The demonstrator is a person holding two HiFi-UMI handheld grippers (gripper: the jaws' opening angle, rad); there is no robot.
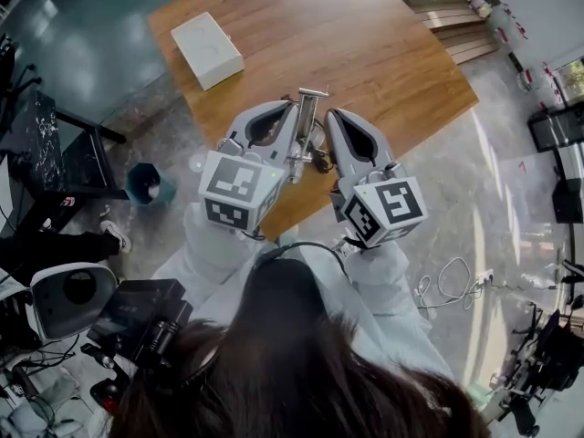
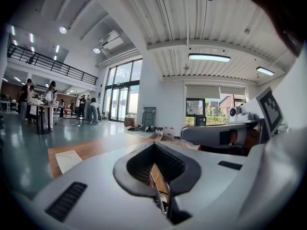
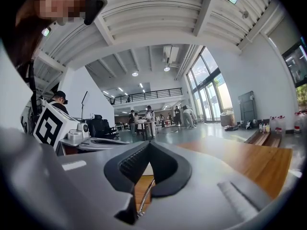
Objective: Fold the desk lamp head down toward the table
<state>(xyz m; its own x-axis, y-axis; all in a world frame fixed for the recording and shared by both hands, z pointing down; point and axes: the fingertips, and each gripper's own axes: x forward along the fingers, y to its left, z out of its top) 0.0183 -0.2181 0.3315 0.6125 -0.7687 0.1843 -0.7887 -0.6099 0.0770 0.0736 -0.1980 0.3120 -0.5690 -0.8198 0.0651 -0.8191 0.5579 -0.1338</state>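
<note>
A silvery metal desk lamp (image 1: 307,121) stands near the front edge of the wooden table (image 1: 392,53), its thin stem upright with a short crossbar on top. My left gripper (image 1: 290,109) hangs just left of the stem and my right gripper (image 1: 332,117) just right of it, both raised above the table edge. Each has its jaws shut with nothing between them. In the left gripper view the closed tips of the left gripper (image 2: 153,145) meet, and a sliver of the lamp (image 2: 159,190) shows through the gap below. The right gripper view shows the right gripper (image 3: 147,143) likewise closed.
A white flat box (image 1: 207,50) lies on the table's far left part. On the floor are a small blue bin (image 1: 144,182) to the left and loose cables (image 1: 452,290) to the right. Wooden steps (image 1: 456,26) lie beyond the table. People stand far off in the hall.
</note>
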